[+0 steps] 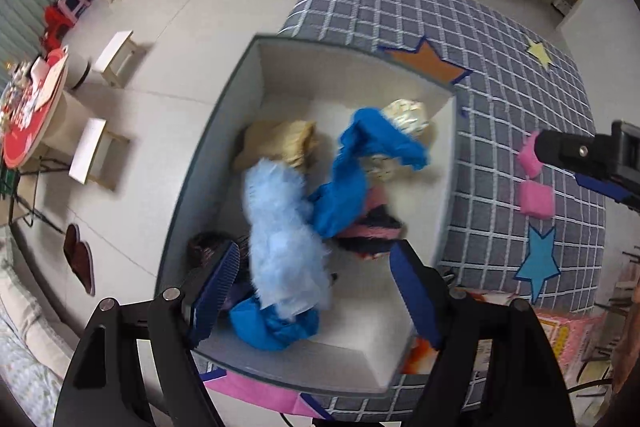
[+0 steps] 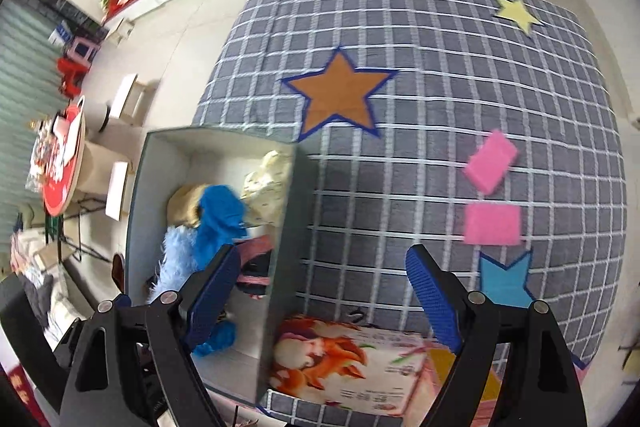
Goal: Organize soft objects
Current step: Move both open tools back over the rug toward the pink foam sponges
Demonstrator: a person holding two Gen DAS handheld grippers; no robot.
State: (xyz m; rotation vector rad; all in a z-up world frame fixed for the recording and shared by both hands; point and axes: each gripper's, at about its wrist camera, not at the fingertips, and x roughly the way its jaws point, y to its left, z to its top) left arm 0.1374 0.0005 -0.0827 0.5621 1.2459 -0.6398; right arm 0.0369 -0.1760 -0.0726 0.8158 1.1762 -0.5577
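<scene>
Both tongs (image 1: 316,291) (image 2: 326,295) wide open, empty; fluffy light-blue toy (image 1: 280,231) lies lengthwise in box (image 1: 224,131)

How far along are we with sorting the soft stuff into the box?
Done: the box already holds a light blue fluffy item, blue cloth, a tan piece and others. In hand: nothing; the left claw and right claw are both open and empty. Left: two pink sponges lie on the checked cloth.
</scene>
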